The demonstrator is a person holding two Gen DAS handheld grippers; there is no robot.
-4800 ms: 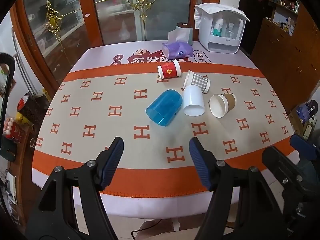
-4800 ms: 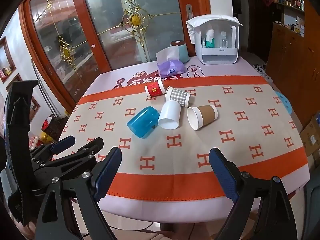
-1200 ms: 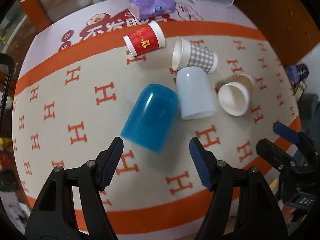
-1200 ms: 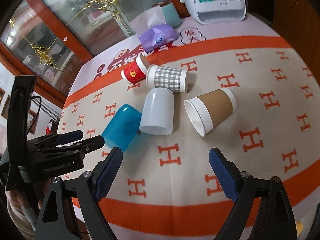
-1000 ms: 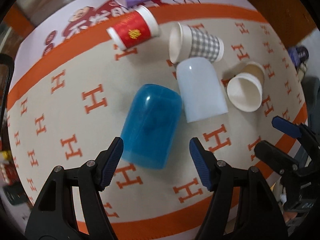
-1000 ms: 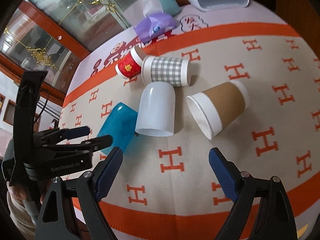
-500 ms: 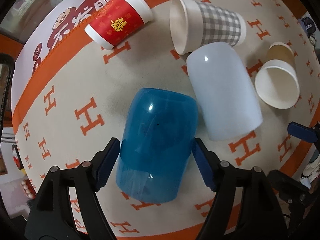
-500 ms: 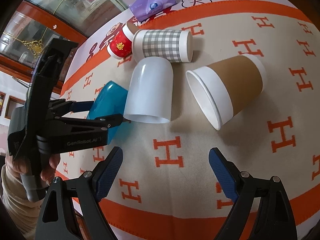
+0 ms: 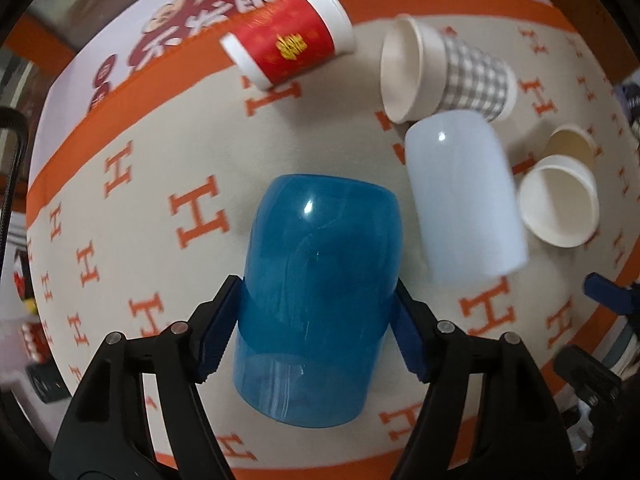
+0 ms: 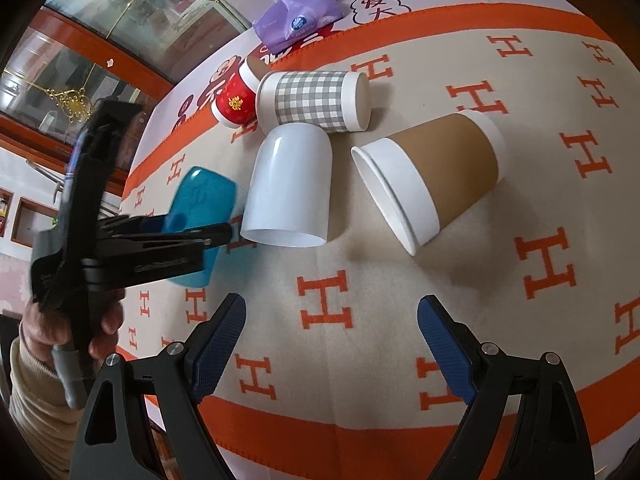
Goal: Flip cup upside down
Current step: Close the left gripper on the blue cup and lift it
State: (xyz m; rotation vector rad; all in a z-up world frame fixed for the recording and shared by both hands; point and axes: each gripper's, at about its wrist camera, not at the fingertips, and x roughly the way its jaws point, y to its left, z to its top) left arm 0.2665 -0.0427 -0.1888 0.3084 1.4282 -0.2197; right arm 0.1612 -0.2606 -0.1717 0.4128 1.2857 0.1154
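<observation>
A tablecloth (image 10: 380,288) in beige with orange H marks and orange bands covers the table, and five cups lie on their sides on it. The blue cup (image 9: 320,268) lies with its rounded closed base pointing away from the left gripper (image 9: 316,328) and its open mouth toward the camera; the cup sits squarely between the two blue pads (image 9: 220,328), which press against its flanks near the mouth end, so the left gripper is clamped on the cup. From the right wrist view the same blue cup (image 10: 200,200) is partly hidden behind the black left gripper (image 10: 200,236), held in the person's hand (image 10: 76,324). Just right of it lies a white plastic cup (image 9: 464,196), close beside but whether touching cannot be told. Beyond that lie a grey checked paper cup (image 9: 444,68), a brown paper cup (image 10: 432,184) and a red paper cup (image 9: 288,40). A purple tissue pack (image 10: 298,20) sits at the far edge. The right gripper (image 10: 332,340) hovers over bare cloth with its fingers spread wide, holding nothing.
</observation>
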